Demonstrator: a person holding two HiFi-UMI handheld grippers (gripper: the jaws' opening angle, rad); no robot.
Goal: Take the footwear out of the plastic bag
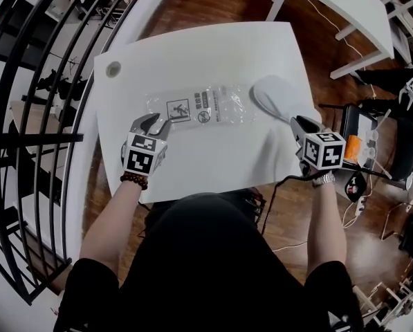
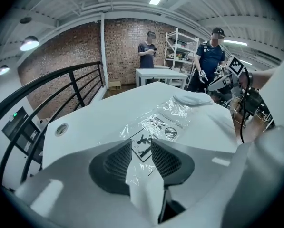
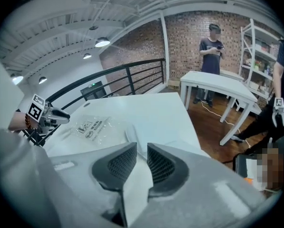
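Note:
A clear plastic bag (image 1: 203,107) with printed warning marks lies flat on the white table (image 1: 192,47). The white footwear (image 1: 275,95) lies at the bag's right end; I cannot tell whether any of it is still inside. My left gripper (image 1: 156,122) is at the bag's left end. It is open, and the bag's printed corner (image 2: 142,146) shows in the gap, not pinched. My right gripper (image 1: 299,122) is just short of the footwear (image 3: 132,132), its jaws a narrow gap apart with nothing between them. From the left gripper (image 2: 146,148), the footwear (image 2: 193,98) lies beyond the bag (image 2: 168,120).
A round grommet hole (image 1: 113,68) sits at the table's far left corner. A black railing (image 1: 26,116) runs along the left. A second white table (image 1: 344,12) stands behind. Cables and gear (image 1: 362,151) lie on the floor at right. Two people (image 2: 149,51) stand in the background.

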